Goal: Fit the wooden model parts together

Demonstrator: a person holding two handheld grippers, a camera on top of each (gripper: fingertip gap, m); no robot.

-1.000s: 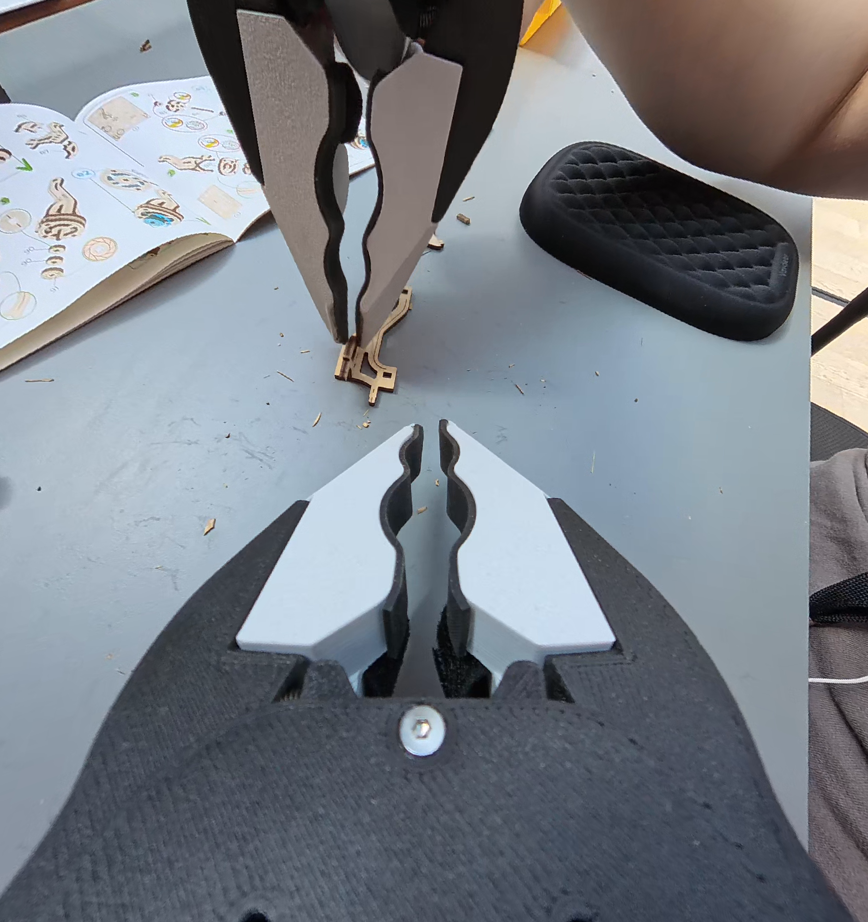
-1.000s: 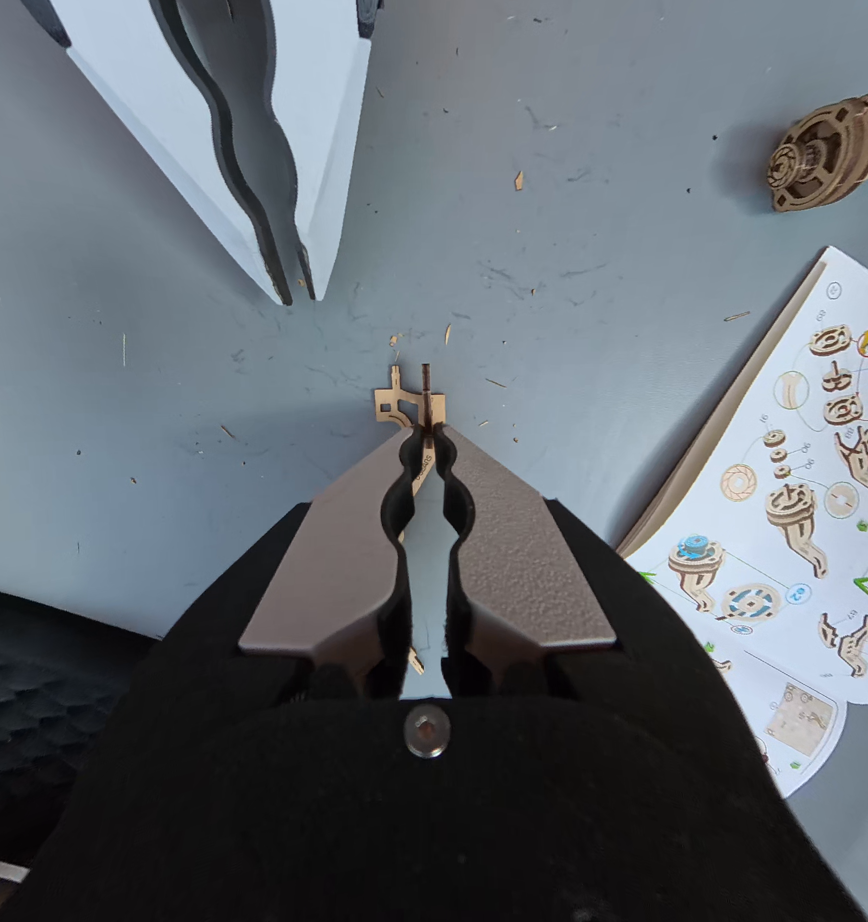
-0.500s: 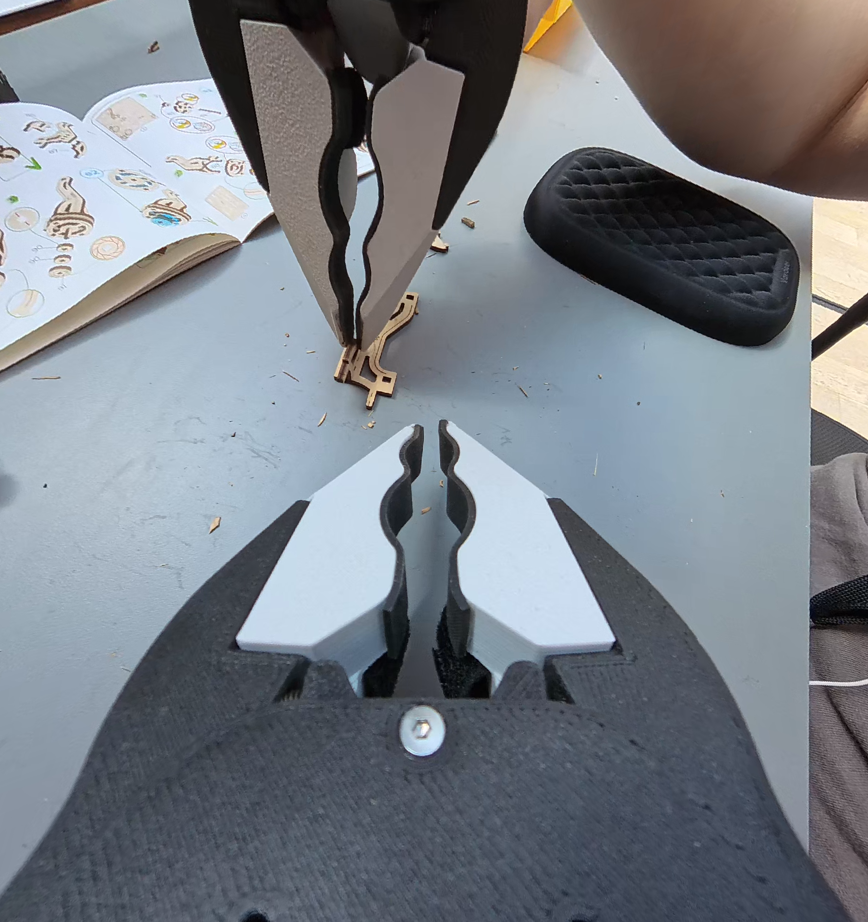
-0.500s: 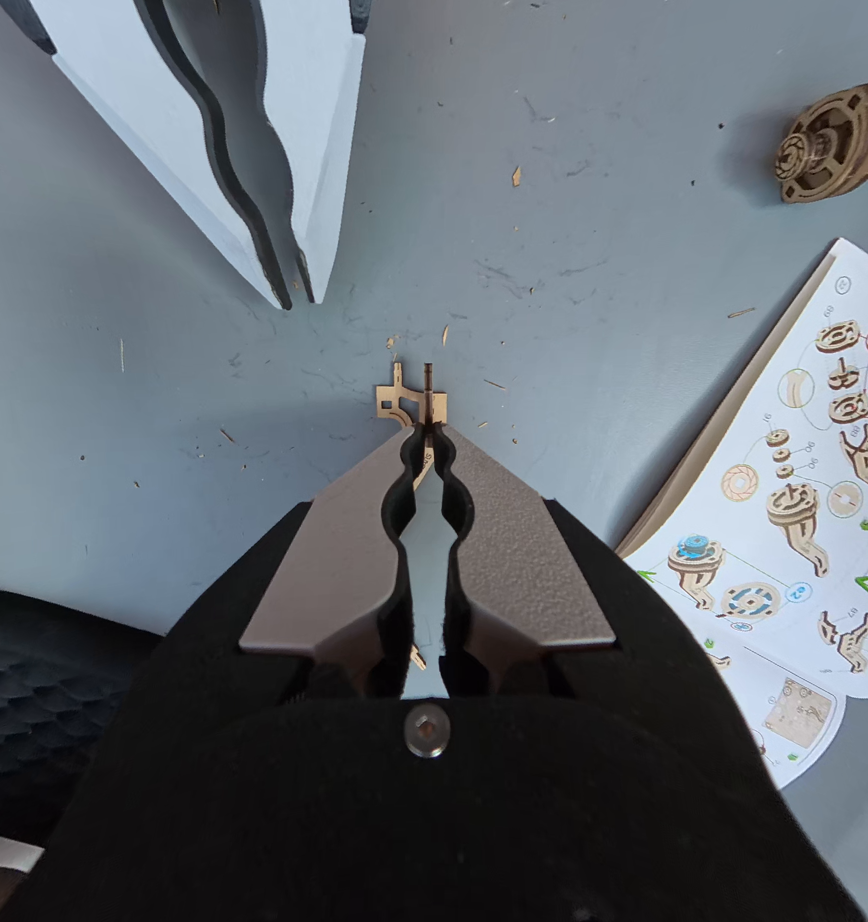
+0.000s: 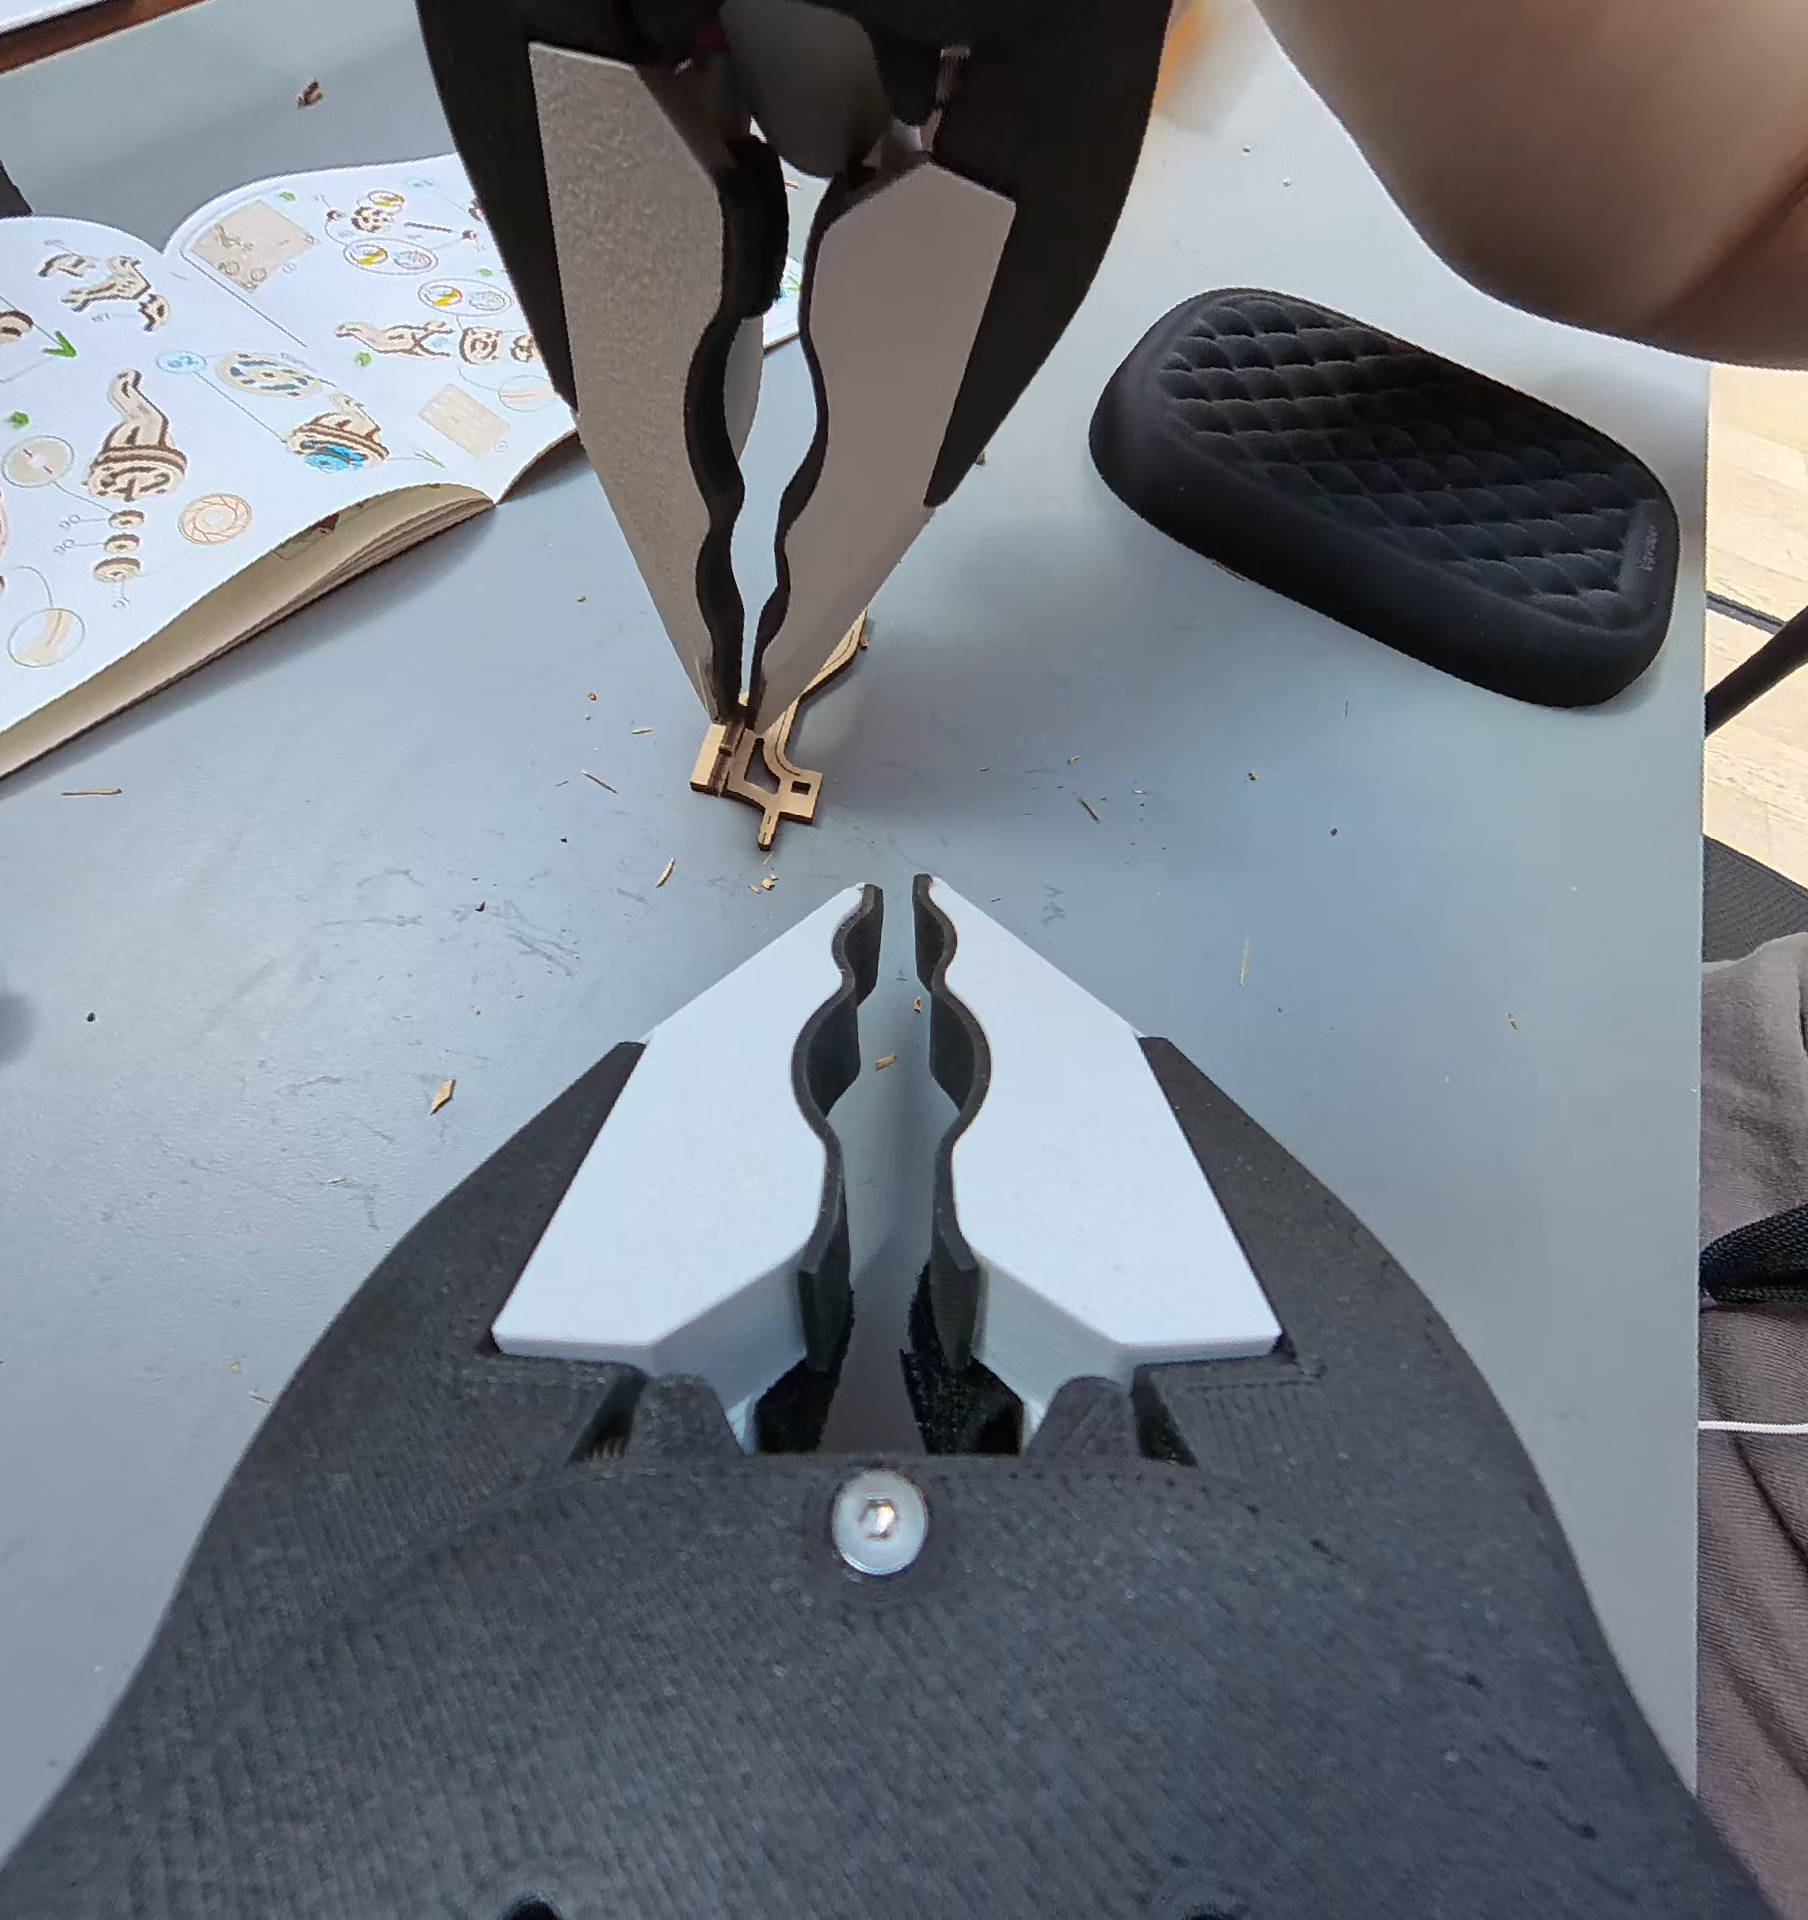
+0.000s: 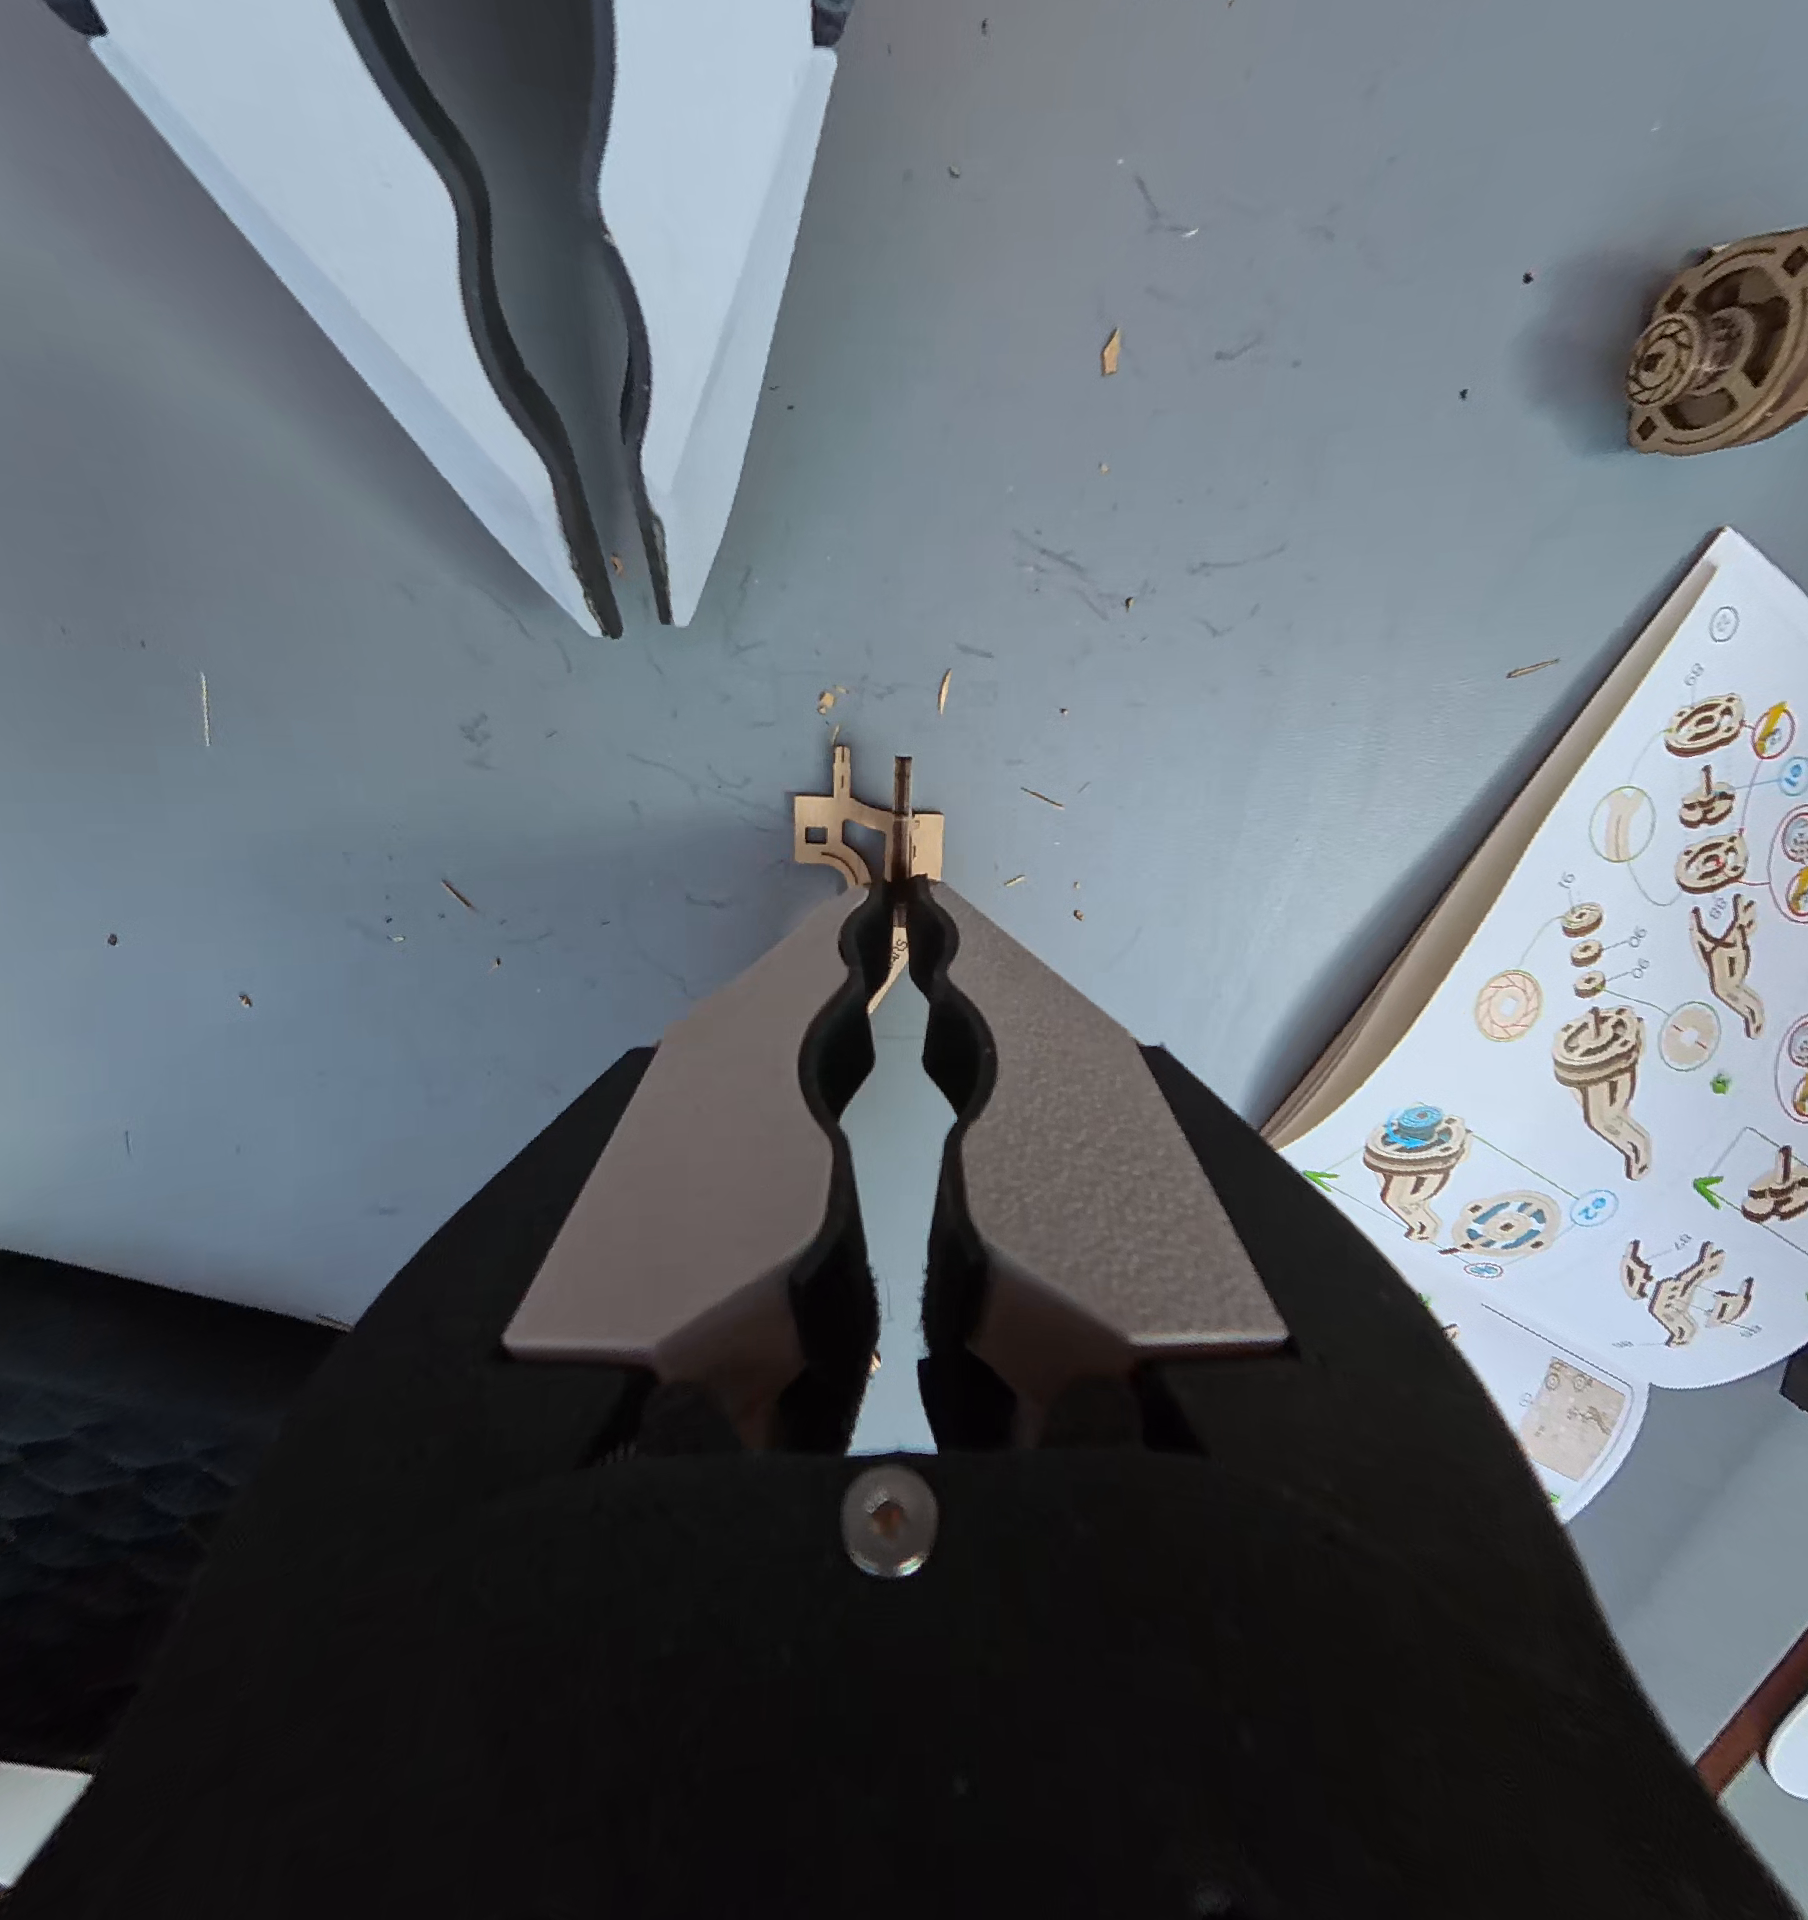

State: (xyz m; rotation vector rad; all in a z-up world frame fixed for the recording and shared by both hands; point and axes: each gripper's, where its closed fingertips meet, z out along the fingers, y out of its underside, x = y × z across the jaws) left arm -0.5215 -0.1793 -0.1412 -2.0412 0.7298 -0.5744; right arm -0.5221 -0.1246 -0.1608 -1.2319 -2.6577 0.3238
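- On the grey tabletop (image 5: 256, 1039), scuffed and strewn with wood splinters, lay every item below; beyond its right edge a strip of pale floor showed.
- Instruction booklet (image 5: 204, 436), open, printed with assembly diagrams, lay at the far left in the left wrist view and at the right (image 6: 1627, 1039) in the right wrist view.
- Black quilted pad (image 5: 1399, 499) rested near the table's right edge, well apart from the booklet.
- Assembled wooden gear piece (image 6: 1752, 343), dark brown, sat alone at the upper right of the right wrist view.
- Flat wooden model part (image 5: 775, 779), pale and laser-cut, lay on the table between the two grippers (image 6: 827, 836).
- Thin wooden strip (image 6: 901, 821) stood on edge across the flat part, touching it.
- Right gripper (image 6: 898, 894), taupe fingers in a black body, pointed steeply down at the table (image 5: 736, 707); its tips were clamped on the thin wooden strip.
- Left gripper (image 5: 892, 894), pale blue-white fingers, was held low and near the flat part without touching it (image 6: 635, 623); its tips were nearly together with a narrow gap, holding nothing.
- A bare forearm (image 5: 1606, 156) crossed the upper right corner of the left wrist view.
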